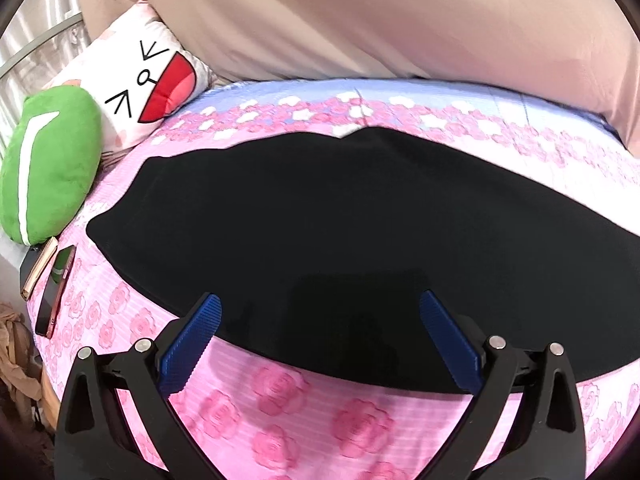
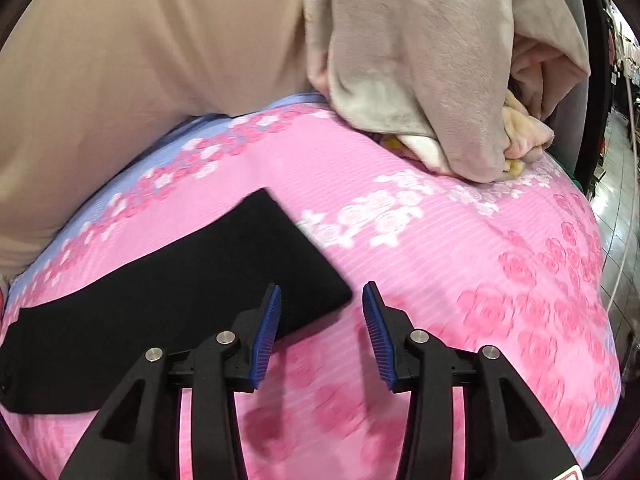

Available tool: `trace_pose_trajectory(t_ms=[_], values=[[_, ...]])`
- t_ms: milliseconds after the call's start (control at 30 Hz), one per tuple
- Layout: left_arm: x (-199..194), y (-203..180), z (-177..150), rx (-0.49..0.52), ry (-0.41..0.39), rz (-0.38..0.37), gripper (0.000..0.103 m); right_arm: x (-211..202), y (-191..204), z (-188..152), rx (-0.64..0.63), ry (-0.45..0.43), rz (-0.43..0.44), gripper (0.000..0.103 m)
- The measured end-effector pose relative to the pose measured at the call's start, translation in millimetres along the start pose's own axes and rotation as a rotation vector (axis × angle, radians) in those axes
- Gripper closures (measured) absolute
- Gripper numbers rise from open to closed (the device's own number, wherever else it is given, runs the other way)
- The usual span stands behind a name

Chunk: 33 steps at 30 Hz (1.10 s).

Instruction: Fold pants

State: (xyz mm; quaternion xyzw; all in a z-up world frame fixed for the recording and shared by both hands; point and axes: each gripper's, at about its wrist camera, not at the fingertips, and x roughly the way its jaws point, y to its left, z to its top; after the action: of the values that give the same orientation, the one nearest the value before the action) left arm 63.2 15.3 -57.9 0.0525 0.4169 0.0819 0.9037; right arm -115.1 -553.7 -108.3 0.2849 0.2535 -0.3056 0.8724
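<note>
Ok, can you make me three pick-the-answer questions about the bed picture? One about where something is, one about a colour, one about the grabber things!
1. Where do the black pants lie?
A. flat on the pink flowered bedsheet
B. on the floor
C. over a chair

2. What colour is the plush cushion beside the cartoon-face pillow?
A. yellow
B. green
C. blue

3. How is the right gripper?
A. clamped on the pants
C. holding a pillow
B. open, holding nothing

Answers: 1 A, sheet shows all round them; 2 B, it is plainly green; 3 B, only sheet shows between its blue pads.
</note>
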Motion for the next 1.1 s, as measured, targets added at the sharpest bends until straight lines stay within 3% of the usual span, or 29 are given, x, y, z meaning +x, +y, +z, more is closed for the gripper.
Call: trace_pose_trajectory(t_ms=[133, 167, 267, 333, 400, 433, 500, 567, 600, 833, 1000, 1100], values=[[-6, -13, 0, 0.019, -0.009, 0.030, 0.005, 26, 6, 10, -0.017, 0.063, 0.098, 0.067], [-7, -16, 1, 0.023, -0.012, 0.038, 0.005, 33, 10, 13, -0.039, 0.081, 0.093, 0.090], [-11, -21, 5, 0.031, -0.021, 0.055, 0.005, 22, 16, 22, -0.055, 0.046, 0.128, 0.093], [-13, -24, 7, 0.035, -0.033, 0.063, 0.005, 7, 8, 28, -0.056, -0.011, 0.104, 0.094], [-10, -27, 7, 0.038, -0.034, 0.068, 0.005, 30, 0, 25, -0.079, 0.076, 0.036, 0.093], [-7, -28, 7, 0.038, -0.029, 0.069, 0.005, 39, -3, 20, -0.076, 0.115, 0.006, 0.085], [-2, -27, 8, 0.030, -0.017, 0.060, 0.005, 30, -10, 16, -0.028, 0.103, 0.062, 0.082], [1, -16, 10, -0.013, -0.016, 0.040, 0.005, 14, -12, 15, 0.013, 0.071, 0.089, 0.050], [2, -3, 12, -0.053, -0.012, 0.021, 0.005, 6, -10, 13, 0.020, 0.054, 0.101, 0.046], [26, 111, 12, -0.329, 0.067, -0.047, 0.005, -3, 11, -4, 0.046, 0.086, 0.146, 0.035], [50, 192, 1, -0.476, 0.107, -0.022, 0.005, 4, 32, -30, 0.067, 0.144, 0.172, 0.032], [72, 228, -1, -0.563, 0.131, -0.082, 0.005, 6, 39, -33, 0.074, 0.137, 0.175, 0.026]])
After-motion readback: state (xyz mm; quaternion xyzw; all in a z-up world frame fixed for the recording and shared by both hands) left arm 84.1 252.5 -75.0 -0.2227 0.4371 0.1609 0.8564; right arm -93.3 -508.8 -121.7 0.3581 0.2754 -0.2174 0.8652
